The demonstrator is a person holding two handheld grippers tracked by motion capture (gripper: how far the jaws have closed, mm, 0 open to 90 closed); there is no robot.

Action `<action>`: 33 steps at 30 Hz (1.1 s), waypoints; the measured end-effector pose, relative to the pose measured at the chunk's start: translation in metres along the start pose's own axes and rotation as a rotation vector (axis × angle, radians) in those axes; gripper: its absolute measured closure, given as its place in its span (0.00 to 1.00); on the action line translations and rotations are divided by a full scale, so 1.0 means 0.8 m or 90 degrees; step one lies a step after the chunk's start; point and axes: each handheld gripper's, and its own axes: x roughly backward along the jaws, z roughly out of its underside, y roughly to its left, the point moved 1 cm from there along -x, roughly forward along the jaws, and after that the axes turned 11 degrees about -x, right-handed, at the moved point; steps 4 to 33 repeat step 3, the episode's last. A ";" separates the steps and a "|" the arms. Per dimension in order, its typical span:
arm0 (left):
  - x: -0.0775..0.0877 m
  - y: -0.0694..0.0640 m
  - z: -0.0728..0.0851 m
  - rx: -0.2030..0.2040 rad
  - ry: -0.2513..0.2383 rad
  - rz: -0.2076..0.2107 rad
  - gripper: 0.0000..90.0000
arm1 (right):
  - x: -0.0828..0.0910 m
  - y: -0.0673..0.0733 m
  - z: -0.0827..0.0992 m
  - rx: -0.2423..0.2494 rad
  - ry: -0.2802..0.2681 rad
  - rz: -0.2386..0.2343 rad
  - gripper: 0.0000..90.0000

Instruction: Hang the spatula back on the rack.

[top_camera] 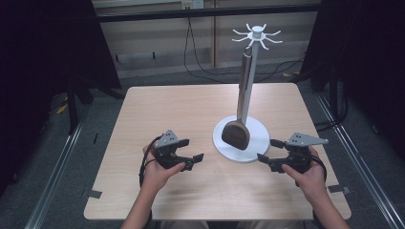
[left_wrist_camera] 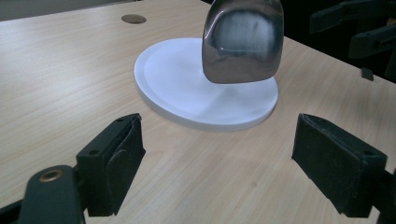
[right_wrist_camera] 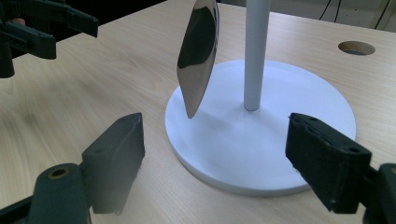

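Note:
A white stand with a round base [top_camera: 253,149] and a thin pole [top_camera: 249,86] rises at the table's right of centre, its hooks [top_camera: 257,36] fanned out at the top. A metal spatula [top_camera: 236,135] hangs from one hook, its shiny blade [left_wrist_camera: 243,39] just above the base [left_wrist_camera: 187,88]. My left gripper [top_camera: 191,150] is open on the left of the base, aimed at the blade. My right gripper [top_camera: 269,150] is open on the right of it. In the right gripper view the blade [right_wrist_camera: 198,56] hangs edge-on beside the pole [right_wrist_camera: 256,51]. Nothing sits between either pair of jaws.
The light wooden table [top_camera: 181,109] has a cable hole [right_wrist_camera: 356,47] near its far side. Dark curtains stand on both sides, and cables run across the floor behind. The other hand's gripper [left_wrist_camera: 359,28] shows across the base.

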 end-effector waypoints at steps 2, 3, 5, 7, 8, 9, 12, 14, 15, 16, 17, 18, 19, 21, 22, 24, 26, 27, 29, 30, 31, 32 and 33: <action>0.000 0.000 0.000 -0.001 0.001 -0.002 0.17 | 0.001 0.000 0.000 0.000 -0.001 0.001 0.21; 0.000 0.000 0.000 -0.001 0.002 -0.001 0.17 | 0.002 -0.001 0.000 0.001 -0.002 0.001 0.21; 0.000 0.000 0.000 -0.001 0.002 -0.001 0.17 | 0.002 -0.001 0.000 0.001 -0.002 0.001 0.21; 0.000 0.000 0.000 -0.001 0.002 -0.001 0.17 | 0.002 -0.001 0.000 0.001 -0.002 0.001 0.21; 0.000 0.000 0.000 -0.001 0.002 -0.001 0.17 | 0.002 -0.001 0.000 0.001 -0.002 0.001 0.21; 0.000 0.000 0.000 -0.001 0.002 -0.001 0.17 | 0.002 -0.001 0.000 0.001 -0.002 0.001 0.21; 0.000 0.000 0.000 -0.001 0.002 -0.001 0.17 | 0.002 -0.001 0.000 0.001 -0.002 0.001 0.21; 0.000 0.000 0.000 -0.001 0.002 -0.001 0.17 | 0.002 -0.001 0.000 0.001 -0.002 0.001 0.21; 0.000 0.000 0.000 -0.001 0.002 -0.001 0.17 | 0.002 -0.001 0.000 0.001 -0.002 0.001 0.21; 0.000 0.000 0.000 -0.001 0.002 -0.001 0.17 | 0.002 -0.001 0.000 0.001 -0.002 0.001 0.21; 0.000 0.000 0.000 -0.001 0.002 -0.001 0.17 | 0.002 -0.001 0.000 0.001 -0.002 0.001 0.21; 0.000 0.000 0.000 -0.001 0.002 -0.001 0.17 | 0.002 -0.001 0.000 0.001 -0.002 0.001 0.21; 0.000 0.000 0.000 -0.001 0.002 -0.001 0.17 | 0.002 -0.001 0.000 0.001 -0.002 0.001 0.21; 0.000 0.000 0.000 -0.001 0.002 -0.001 0.17 | 0.002 -0.001 0.000 0.001 -0.002 0.001 0.21; 0.000 0.000 0.000 -0.001 0.002 -0.001 0.17 | 0.002 -0.001 0.000 0.001 -0.002 0.001 0.21; 0.000 0.000 0.000 -0.001 0.002 -0.001 0.17 | 0.002 -0.001 0.000 0.001 -0.002 0.001 0.21; 0.000 0.000 0.000 -0.001 0.002 -0.001 0.17 | 0.002 -0.001 0.000 0.001 -0.002 0.001 0.21; 0.000 0.000 0.000 -0.001 0.002 -0.001 0.17 | 0.002 -0.001 0.000 0.001 -0.002 0.001 0.21; 0.000 0.000 0.000 -0.001 0.002 -0.001 0.17 | 0.002 -0.001 0.000 0.001 -0.002 0.001 0.21; 0.000 0.000 0.000 -0.001 0.002 -0.001 0.17 | 0.002 -0.001 0.000 0.001 -0.002 0.001 0.21; 0.000 0.000 0.000 -0.001 0.002 -0.001 0.17 | 0.002 -0.001 0.000 0.001 -0.002 0.001 0.21; 0.000 0.000 0.000 -0.001 0.002 -0.001 0.17 | 0.002 -0.001 0.000 0.001 -0.002 0.001 0.21; 0.000 0.000 0.000 -0.001 0.002 -0.001 0.17 | 0.002 -0.001 0.000 0.001 -0.002 0.001 0.21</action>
